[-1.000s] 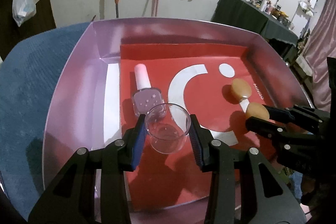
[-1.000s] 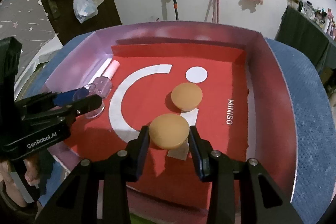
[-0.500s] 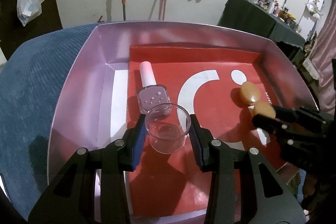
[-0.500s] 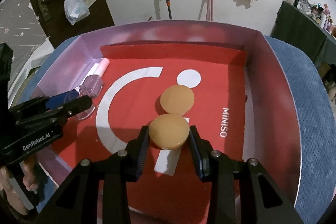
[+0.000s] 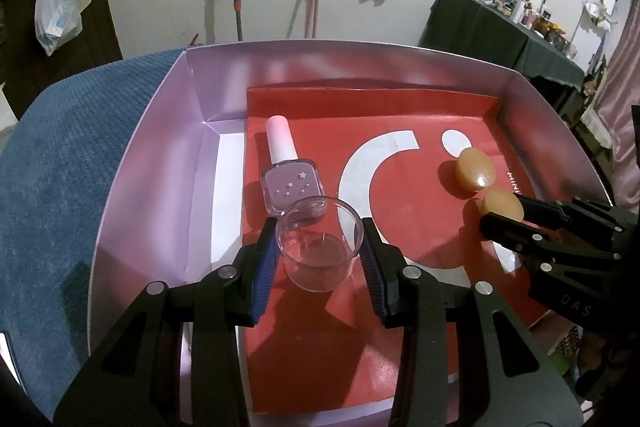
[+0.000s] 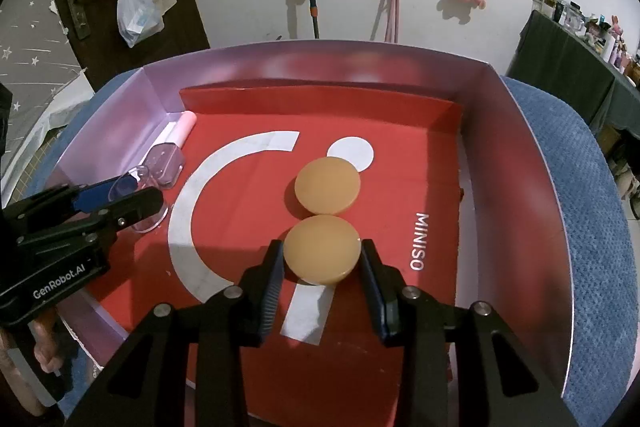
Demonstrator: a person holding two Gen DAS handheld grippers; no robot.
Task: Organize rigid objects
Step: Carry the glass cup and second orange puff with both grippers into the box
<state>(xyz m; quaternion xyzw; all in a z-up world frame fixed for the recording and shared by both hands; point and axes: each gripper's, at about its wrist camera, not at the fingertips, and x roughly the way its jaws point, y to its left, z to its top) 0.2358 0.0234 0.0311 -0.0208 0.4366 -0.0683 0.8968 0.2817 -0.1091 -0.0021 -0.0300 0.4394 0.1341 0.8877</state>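
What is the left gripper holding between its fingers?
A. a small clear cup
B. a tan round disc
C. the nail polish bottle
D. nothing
A: the left gripper is shut on the small clear cup, while the nail polish bottle lies just behind it in the box.

The right tool [image 6: 321,255] grips a tan disc [image 6: 322,246] by its edges, both pads pressed against it. Straight ahead of the tool, touching that disc, lies a second tan disc [image 6: 327,185] on the red sheet [image 6: 400,163] lining the box [image 6: 516,195]. To the tool's left, the left tool [image 6: 132,193] clamps a clear cup [image 6: 138,197], with a nail polish bottle [image 6: 170,157] lying just beyond it.
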